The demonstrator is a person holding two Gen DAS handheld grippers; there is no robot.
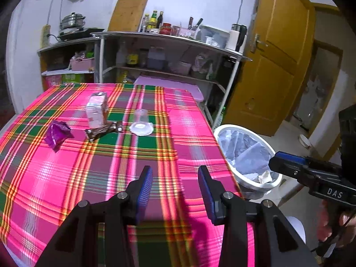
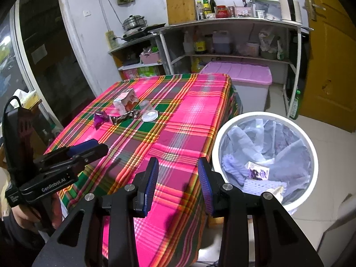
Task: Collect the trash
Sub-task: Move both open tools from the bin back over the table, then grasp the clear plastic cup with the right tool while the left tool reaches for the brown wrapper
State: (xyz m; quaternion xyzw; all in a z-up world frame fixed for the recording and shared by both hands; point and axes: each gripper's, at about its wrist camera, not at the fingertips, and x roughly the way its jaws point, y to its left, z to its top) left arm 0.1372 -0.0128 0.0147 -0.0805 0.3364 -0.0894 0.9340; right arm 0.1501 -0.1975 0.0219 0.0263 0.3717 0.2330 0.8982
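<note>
Trash lies on the far part of the plaid-clothed table (image 1: 189,138): a purple wrapper (image 1: 57,134), a brown wrapper (image 1: 103,130), a small carton (image 1: 96,110) and an upturned clear cup (image 1: 141,123). My left gripper (image 1: 175,178) hovers open over the near cloth, nothing between its blue pads. My right gripper (image 2: 178,166) is open and empty over the table's right edge, beside the white lined bin (image 2: 262,114), which holds a small printed packet (image 2: 258,171). The same carton (image 2: 125,102), cup (image 2: 149,111) and wrappers (image 2: 120,118) show in the right wrist view.
The bin (image 1: 224,129) stands on the floor against the table's right side. Behind the table are a metal shelf unit (image 2: 233,24) with bottles and a purple-lidded box (image 2: 240,72). A yellow door (image 1: 273,66) is at the right. A person's hand (image 1: 329,224) holds the right gripper's handle.
</note>
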